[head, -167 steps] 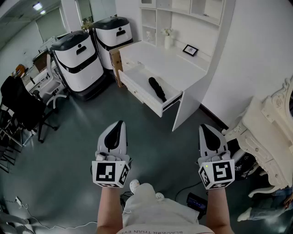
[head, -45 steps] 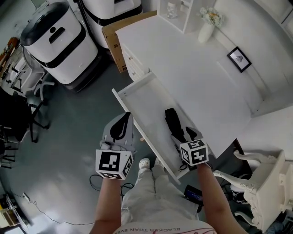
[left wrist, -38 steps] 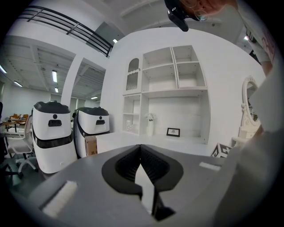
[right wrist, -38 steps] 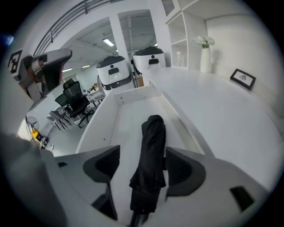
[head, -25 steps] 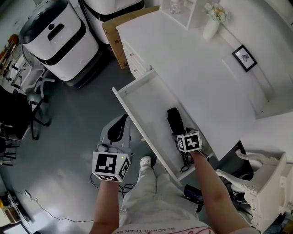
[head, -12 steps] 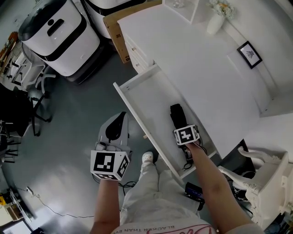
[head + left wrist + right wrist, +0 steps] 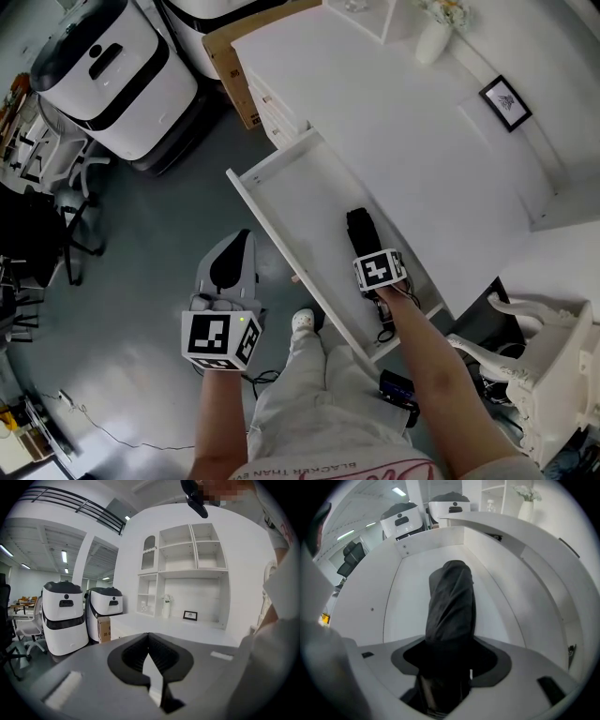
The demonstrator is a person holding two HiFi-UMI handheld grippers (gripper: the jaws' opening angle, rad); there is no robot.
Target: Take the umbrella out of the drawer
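Note:
A folded black umbrella point(image 7: 357, 232) lies in the open white drawer point(image 7: 291, 202) of the desk. My right gripper point(image 7: 375, 267) points steeply down over the umbrella's near end. In the right gripper view the umbrella point(image 7: 452, 602) fills the gap between the jaws of the right gripper point(image 7: 449, 656); they have just been closing and now press on it. My left gripper point(image 7: 230, 267) hangs over the grey floor, left of the drawer front. Its jaws meet with nothing between them in the left gripper view point(image 7: 149, 641).
The white desk top point(image 7: 422, 141) carries a vase point(image 7: 433, 33) and a small picture frame point(image 7: 506, 101). Two white-and-black machines point(image 7: 103, 70) and a cardboard box point(image 7: 239, 37) stand beyond the drawer. A black chair point(image 7: 28, 225) is at the left, ornate white furniture point(image 7: 553, 366) at the right.
My right gripper has sunk a little onto the umbrella's near end and its jaws have closed in on it. The left gripper has hardly moved.

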